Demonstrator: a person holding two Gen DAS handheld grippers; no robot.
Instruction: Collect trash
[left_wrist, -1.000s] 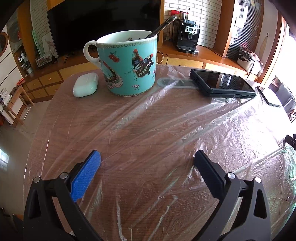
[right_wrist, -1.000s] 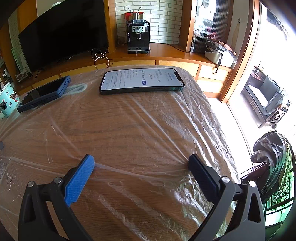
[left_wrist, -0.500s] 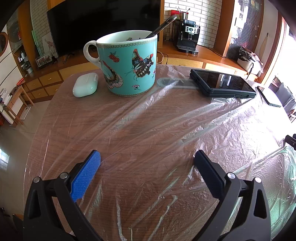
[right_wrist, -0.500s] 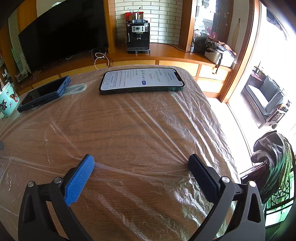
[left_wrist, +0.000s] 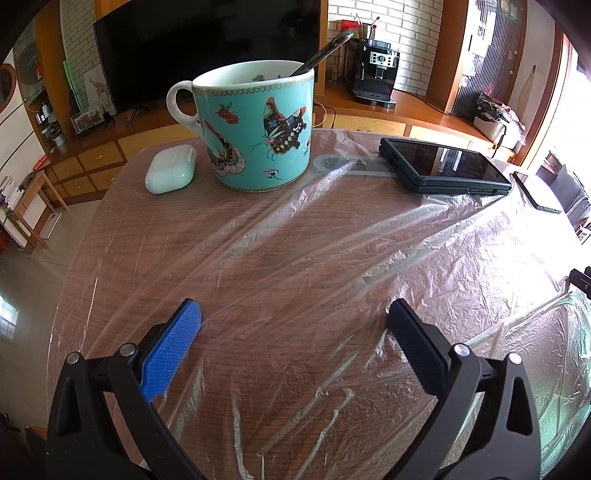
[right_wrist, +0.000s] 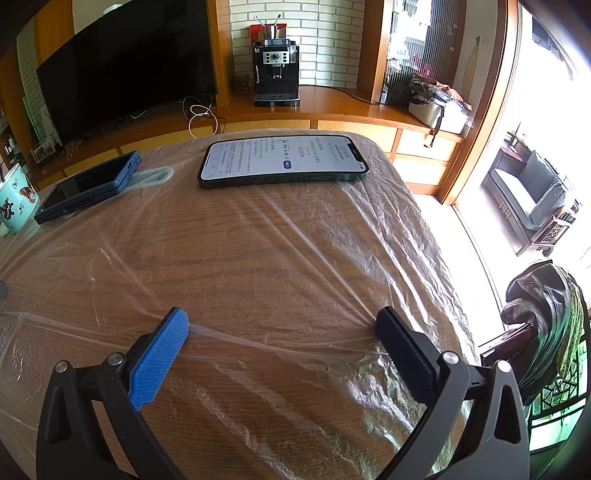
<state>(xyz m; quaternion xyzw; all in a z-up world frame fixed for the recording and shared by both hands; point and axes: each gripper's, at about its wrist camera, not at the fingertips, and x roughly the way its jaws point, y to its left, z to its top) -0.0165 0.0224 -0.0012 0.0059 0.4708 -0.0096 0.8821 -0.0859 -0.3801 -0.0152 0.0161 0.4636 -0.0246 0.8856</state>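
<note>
Plastic film (left_wrist: 314, 236) spread flat under both: left gripper (left_wrist: 295, 325) and right gripper (right_wrist: 282, 334) wide open, empty, near edge of table (right_wrist: 258, 229)

The lit phone (right_wrist: 282, 160) on the bench shows lines of text too small and sideways to read (one larger row looks like digits). The coffee machine (right_wrist: 275, 72) carries a brand plate, also illegible.

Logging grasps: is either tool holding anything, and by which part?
Nothing is held. The left tool and right tool are both open above the plastic sheet.
</note>
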